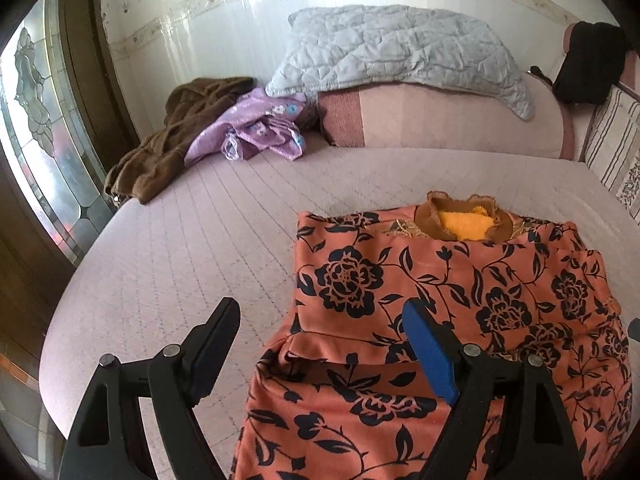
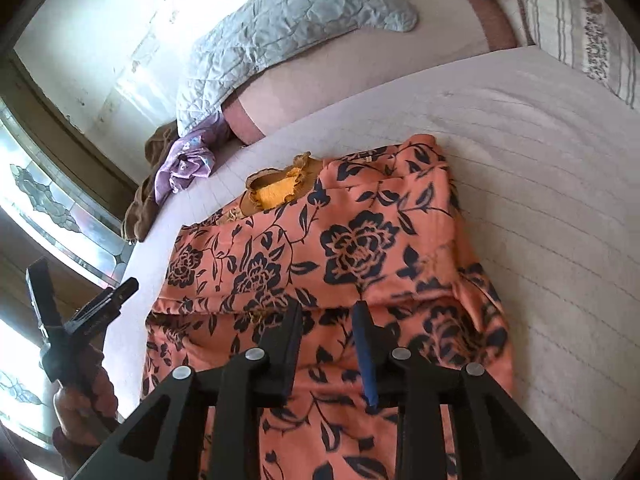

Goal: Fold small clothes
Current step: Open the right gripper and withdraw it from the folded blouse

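We hold a claw in each hand above a bed with a pale pink quilted cover. On the bed, right in front of us, lies the small orange dress with dark flowers all over it. It has a brown frilly collar with yellow cloth showing inside, and the collar end points away from us. Its sides are folded in over the middle, and the bottom part comes toward us. Our left claw is spread wide with nothing in it. One finger hangs over the bare bed cover and the blue-padded finger hangs over the left edge of the dress. In the right view we can see this left claw off to the side, held up by a hand. Our right claw hangs over the lower middle of the dress. Its fingers are a little apart and no cloth is pinched between them. Far back on the bed lie a brown garment and a purple flowery one, touching each other. Just beside them is a long pink bolster with a grey quilted blanket draped over it.
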